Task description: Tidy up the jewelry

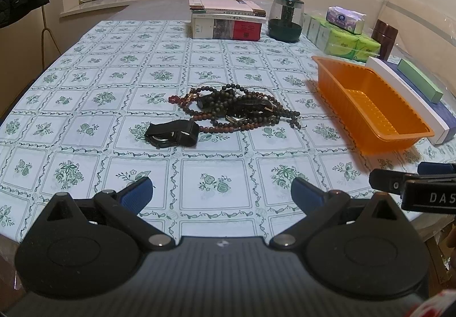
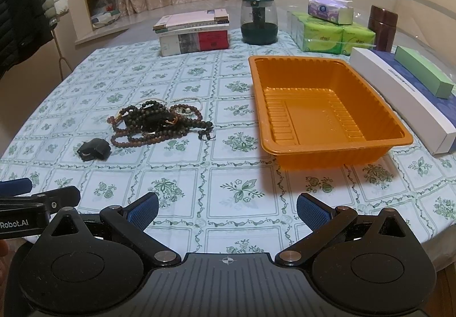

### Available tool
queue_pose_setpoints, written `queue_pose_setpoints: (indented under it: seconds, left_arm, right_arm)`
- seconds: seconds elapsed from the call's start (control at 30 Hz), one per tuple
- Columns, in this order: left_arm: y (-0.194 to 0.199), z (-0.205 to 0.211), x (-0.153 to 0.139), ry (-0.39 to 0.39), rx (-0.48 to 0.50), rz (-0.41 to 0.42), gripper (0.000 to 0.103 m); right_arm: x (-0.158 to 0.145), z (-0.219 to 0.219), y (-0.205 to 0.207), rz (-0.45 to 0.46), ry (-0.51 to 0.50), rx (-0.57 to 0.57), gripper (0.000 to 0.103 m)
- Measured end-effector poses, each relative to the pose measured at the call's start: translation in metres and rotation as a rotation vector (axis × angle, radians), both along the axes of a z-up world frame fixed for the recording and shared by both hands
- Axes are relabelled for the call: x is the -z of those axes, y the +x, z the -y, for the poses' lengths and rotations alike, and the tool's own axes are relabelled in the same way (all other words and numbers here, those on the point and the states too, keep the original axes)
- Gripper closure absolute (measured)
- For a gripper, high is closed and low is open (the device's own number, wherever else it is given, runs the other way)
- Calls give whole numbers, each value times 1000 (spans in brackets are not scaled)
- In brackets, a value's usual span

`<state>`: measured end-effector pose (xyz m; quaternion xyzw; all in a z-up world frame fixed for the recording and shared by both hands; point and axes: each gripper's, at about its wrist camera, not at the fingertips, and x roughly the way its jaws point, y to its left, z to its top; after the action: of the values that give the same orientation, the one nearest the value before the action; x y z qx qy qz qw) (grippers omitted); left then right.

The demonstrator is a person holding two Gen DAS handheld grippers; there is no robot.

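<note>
Mid-tabletop: tangled bead pile [image 1: 236, 106], black strap piece [image 1: 171, 133] just beside it toward near edge. Orange tray [image 2: 322, 111] empty, toward right edge. Left claw [image 1: 221, 193] and right claw [image 2: 226, 208] both spread wide, holding nothing. You take strap first; pinch single strand, lift slowly, avoid dragging whole tangle.

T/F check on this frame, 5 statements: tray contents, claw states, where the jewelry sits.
1. The orange tray holds beads. False: it holds nothing.
2. The left claw is open. True.
3. The right claw grips a bracelet. False: open, holding nothing.
4. The bead pile lies on the tablecloth, to the left of the tray. True.
5. The black strap piece sits inside the tray. False: it lies on the cloth beside the pile.
</note>
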<state>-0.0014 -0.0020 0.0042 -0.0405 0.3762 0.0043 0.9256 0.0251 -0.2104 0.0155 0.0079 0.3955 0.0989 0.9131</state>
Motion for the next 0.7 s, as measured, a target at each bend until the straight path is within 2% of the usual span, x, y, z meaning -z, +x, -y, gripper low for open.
queue_pose_setpoints:
  seconds: [0.7]
  left_arm:
    - [-2, -1, 2, -3, -2, 0, 1]
  right_arm:
    - [0, 1, 0, 0, 4, 3, 0]
